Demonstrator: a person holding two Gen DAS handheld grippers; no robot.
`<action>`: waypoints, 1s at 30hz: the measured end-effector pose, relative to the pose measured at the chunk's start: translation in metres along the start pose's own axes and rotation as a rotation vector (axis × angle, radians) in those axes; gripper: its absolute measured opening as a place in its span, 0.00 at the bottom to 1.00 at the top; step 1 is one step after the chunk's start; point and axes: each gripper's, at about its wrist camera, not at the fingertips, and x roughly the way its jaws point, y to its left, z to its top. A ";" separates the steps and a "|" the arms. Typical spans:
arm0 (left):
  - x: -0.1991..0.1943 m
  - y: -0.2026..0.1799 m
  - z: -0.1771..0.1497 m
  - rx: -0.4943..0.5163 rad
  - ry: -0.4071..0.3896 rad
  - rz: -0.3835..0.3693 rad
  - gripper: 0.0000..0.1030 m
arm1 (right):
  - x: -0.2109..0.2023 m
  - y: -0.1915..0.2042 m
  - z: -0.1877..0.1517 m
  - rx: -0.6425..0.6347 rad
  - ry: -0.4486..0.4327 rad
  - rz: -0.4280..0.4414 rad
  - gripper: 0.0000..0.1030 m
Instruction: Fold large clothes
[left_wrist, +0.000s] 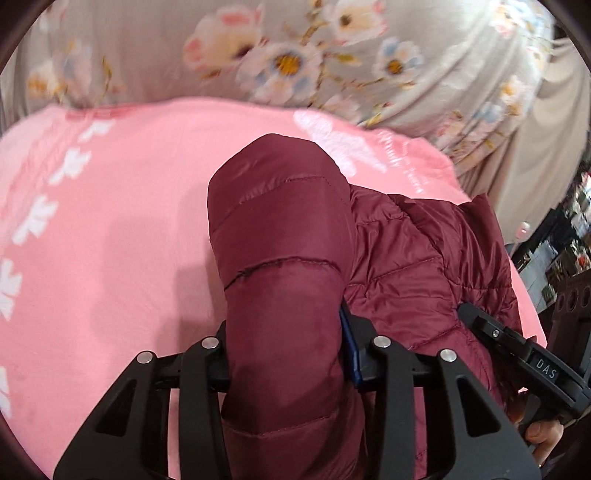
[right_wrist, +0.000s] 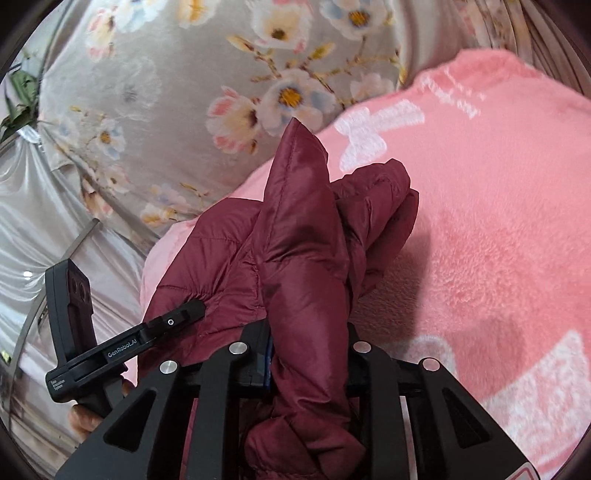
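Note:
A maroon quilted puffer jacket (left_wrist: 406, 266) lies bunched on a pink fleece blanket (left_wrist: 110, 229). My left gripper (left_wrist: 286, 354) is shut on a thick fold of the jacket, which bulges up between its jaws and hides the fingertips. In the left wrist view my right gripper (left_wrist: 491, 332) reaches in from the right and touches the jacket. In the right wrist view my right gripper (right_wrist: 306, 365) is shut on another fold of the jacket (right_wrist: 303, 236), which stands up in a peak. The left gripper (right_wrist: 184, 314) presses into the jacket at the left there.
The pink blanket (right_wrist: 480, 240) has white bow prints. Behind it hangs grey floral fabric (left_wrist: 295, 55), also in the right wrist view (right_wrist: 166, 92). Silvery cloth (right_wrist: 33, 229) lies at the left. Dark cluttered shelves (left_wrist: 569, 236) are at the far right.

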 end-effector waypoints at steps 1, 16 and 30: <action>-0.011 -0.003 0.001 0.014 -0.020 -0.004 0.38 | -0.007 0.004 0.000 -0.006 -0.014 0.003 0.21; -0.131 -0.028 0.012 0.122 -0.258 -0.019 0.38 | -0.083 0.079 0.001 -0.096 -0.199 0.029 0.21; -0.237 0.001 0.067 0.231 -0.593 0.019 0.38 | -0.096 0.194 0.056 -0.354 -0.409 0.189 0.21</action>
